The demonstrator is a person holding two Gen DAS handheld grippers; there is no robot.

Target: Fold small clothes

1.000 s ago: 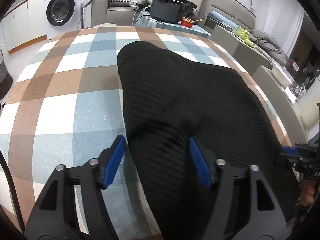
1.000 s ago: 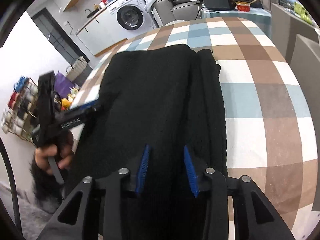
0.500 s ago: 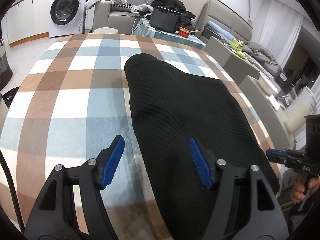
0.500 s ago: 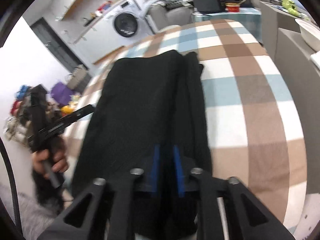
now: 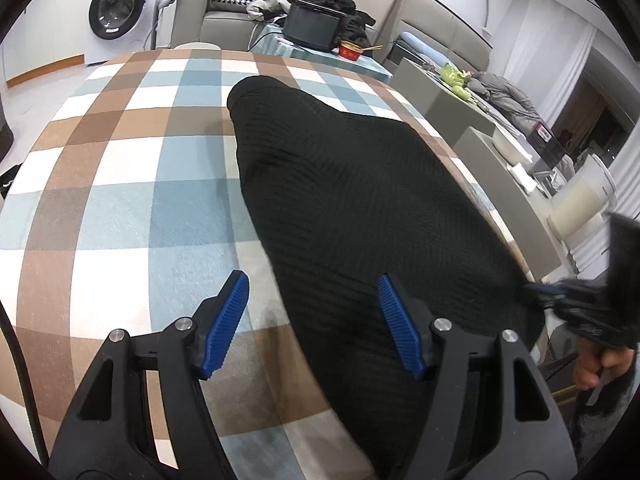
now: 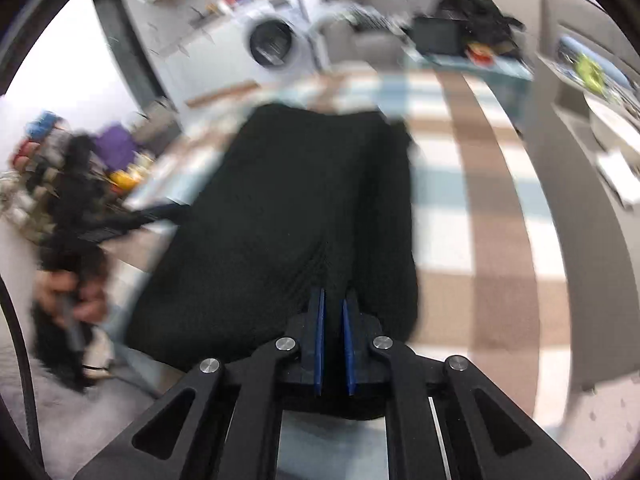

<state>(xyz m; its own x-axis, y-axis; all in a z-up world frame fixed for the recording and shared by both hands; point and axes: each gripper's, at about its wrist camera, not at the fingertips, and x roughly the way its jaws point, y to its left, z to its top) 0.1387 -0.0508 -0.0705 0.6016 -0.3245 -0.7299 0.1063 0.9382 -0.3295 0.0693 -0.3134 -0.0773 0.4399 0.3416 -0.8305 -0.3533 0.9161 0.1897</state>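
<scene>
Checked surface [image 5: 120, 184] fills the view, and your black knit [image 5: 360, 208] lies long across it, near end drooping over the near edge. It's soft and ribbed with some weight, so expect it to sag and stretch from any single pinch; grip at hems and corners, not mid-panel, and lift both near corners together. Your right hand-held gripper [image 6: 333, 344] has its blue pads nearly together on a bunched ridge of the knit at the near edge. That view is smeared, so how much cloth it has is hard to judge. Your left hand-held gripper [image 5: 316, 320] hangs spread wide over the knit's left border, gripping nothing.
</scene>
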